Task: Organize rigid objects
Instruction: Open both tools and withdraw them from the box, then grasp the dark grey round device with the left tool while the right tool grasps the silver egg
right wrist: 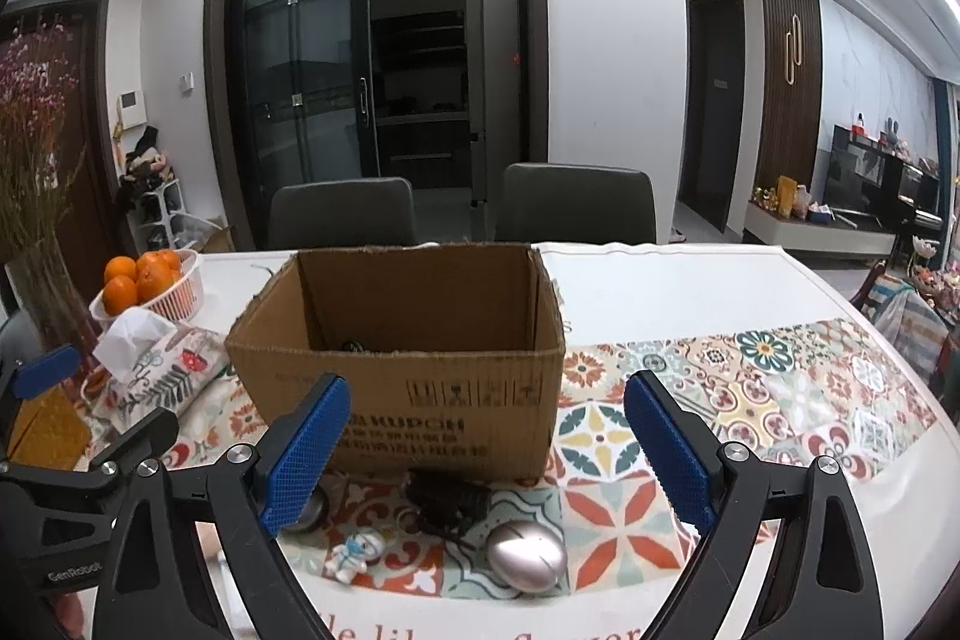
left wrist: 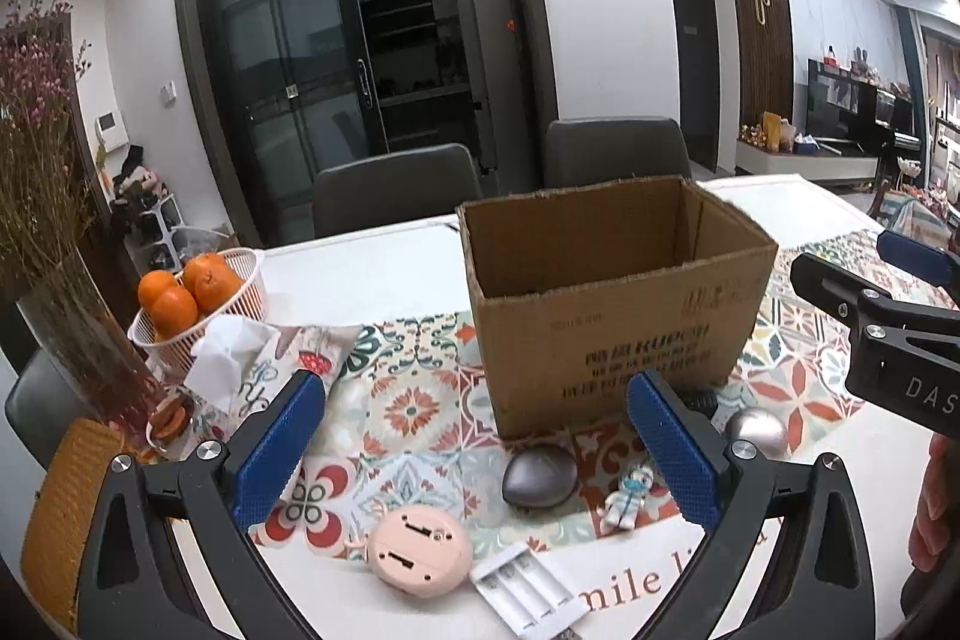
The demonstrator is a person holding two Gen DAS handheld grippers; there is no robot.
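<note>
Both the left claw [left wrist: 477,451] and right claw [right wrist: 486,451] gape wide, empty. White battery holder [left wrist: 528,589] at six o'clock lies flat, long axis toward four o'clock.

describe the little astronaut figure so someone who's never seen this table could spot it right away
Start at the open cardboard box on the patterned table runner. On the runner in front of the box lies the astronaut figurine, between two silver egg-shaped objects. It is the only white and blue, human-shaped piece there; its neighbours are smooth and rounded.
</note>
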